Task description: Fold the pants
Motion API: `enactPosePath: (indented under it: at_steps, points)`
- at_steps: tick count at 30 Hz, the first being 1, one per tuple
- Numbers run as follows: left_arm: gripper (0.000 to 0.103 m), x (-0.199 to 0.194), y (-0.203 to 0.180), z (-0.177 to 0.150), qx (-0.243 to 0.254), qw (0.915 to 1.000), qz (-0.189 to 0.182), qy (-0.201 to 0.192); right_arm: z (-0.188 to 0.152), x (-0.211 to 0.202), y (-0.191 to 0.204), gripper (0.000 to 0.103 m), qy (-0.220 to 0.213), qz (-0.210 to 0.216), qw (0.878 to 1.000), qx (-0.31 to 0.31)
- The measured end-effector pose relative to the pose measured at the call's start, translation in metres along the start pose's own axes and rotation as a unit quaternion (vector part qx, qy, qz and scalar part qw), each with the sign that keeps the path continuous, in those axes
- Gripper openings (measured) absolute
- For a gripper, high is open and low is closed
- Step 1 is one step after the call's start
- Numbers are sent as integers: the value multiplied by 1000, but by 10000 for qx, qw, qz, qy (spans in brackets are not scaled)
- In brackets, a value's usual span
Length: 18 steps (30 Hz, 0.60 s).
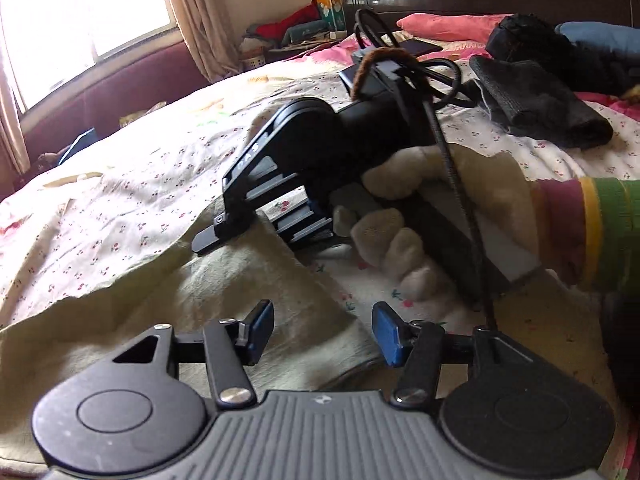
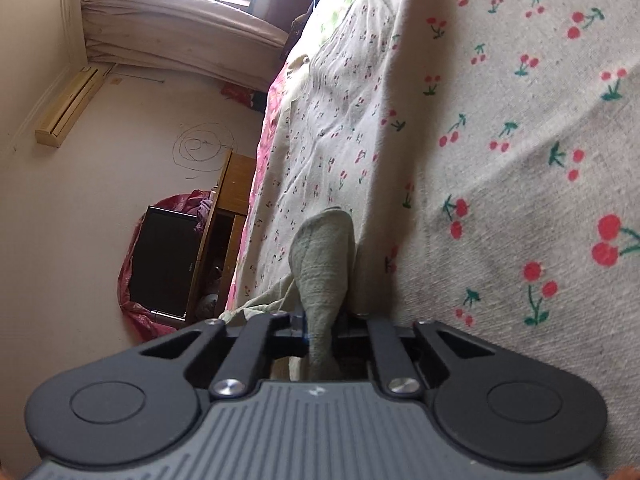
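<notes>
Pale green pants (image 1: 160, 312) lie spread on the cherry-print bed sheet (image 1: 140, 184). My left gripper (image 1: 323, 320) hovers just above the cloth near its edge, open, blue pads (image 1: 260, 322) apart with nothing between them. Ahead of it a gloved hand (image 1: 440, 208) holds my right gripper (image 1: 212, 238), whose fingers sit on the pants' far edge. In the right wrist view, turned sideways, my right gripper (image 2: 320, 328) is shut on a bunched fold of the pants (image 2: 324, 256), which stands up from between the fingers against the sheet (image 2: 480, 160).
Dark folded clothes (image 1: 540, 108) and a pink pillow (image 1: 448, 24) lie by the dark headboard, with a phone (image 1: 420, 46) nearby. A window with curtains lies far left. Off the bed's edge stand a black TV (image 2: 164, 260) and a wooden cabinet (image 2: 224, 216).
</notes>
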<state>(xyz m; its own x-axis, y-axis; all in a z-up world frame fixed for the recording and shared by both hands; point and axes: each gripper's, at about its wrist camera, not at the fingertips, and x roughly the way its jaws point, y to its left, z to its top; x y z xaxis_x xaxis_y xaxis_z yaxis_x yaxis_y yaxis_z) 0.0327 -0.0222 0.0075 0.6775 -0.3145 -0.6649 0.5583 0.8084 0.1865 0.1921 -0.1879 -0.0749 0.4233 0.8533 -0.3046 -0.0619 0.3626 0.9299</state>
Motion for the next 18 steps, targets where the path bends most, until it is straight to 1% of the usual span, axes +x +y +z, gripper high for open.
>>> enactPosePath:
  at_steps: [1, 3, 5, 6, 7, 9, 10, 11, 12, 14, 15, 16, 17, 18]
  points:
    - [71, 1, -8, 0, 116, 9999, 93, 8, 0, -2, -1, 6, -21, 55, 10000, 56]
    - [72, 6, -23, -2, 382, 9977, 558, 11, 0, -7, 0, 6, -98, 180, 9996, 176]
    - [75, 14, -34, -5, 647, 9901, 1245, 103, 3, -9, 6, 6, -194, 164, 9996, 112]
    - [76, 17, -37, -7, 736, 9861, 1485, 113, 4, -11, 5, 5, -217, 294, 9990, 255]
    - [76, 19, -39, -8, 721, 9846, 1587, 151, 5, -11, 5, 5, -222, 460, 9981, 358]
    - [75, 20, -37, -6, 545, 9862, 1539, 289, 5, -10, 11, 5, -227, 374, 9989, 182]
    - [68, 20, -36, -5, 538, 9869, 1491, 315, 5, -10, 12, 5, -211, 388, 9989, 177]
    - [58, 18, -37, -4, 592, 9872, 1438, 353, 5, -9, 11, 5, -188, 439, 9986, 220]
    - [54, 16, -37, -4, 637, 9870, 1433, 364, 5, -9, 11, 5, -185, 438, 9986, 235]
    - [38, 13, -44, 0, 715, 9866, 1424, 347, 7, -8, 8, 6, -80, 478, 9986, 199]
    - [35, 10, -44, 0, 734, 9864, 1425, 354, 8, -7, 5, 6, -18, 522, 9983, 256]
    - [33, 11, -43, -2, 716, 9866, 1419, 370, 8, -3, 5, 11, 36, 573, 9979, 289]
    - [30, 11, -41, -1, 667, 9873, 1391, 378, 9, -1, 4, 11, 93, 580, 9980, 254]
    - [28, 10, -39, 0, 615, 9878, 1376, 387, 8, 0, 2, 11, 143, 497, 9984, 225]
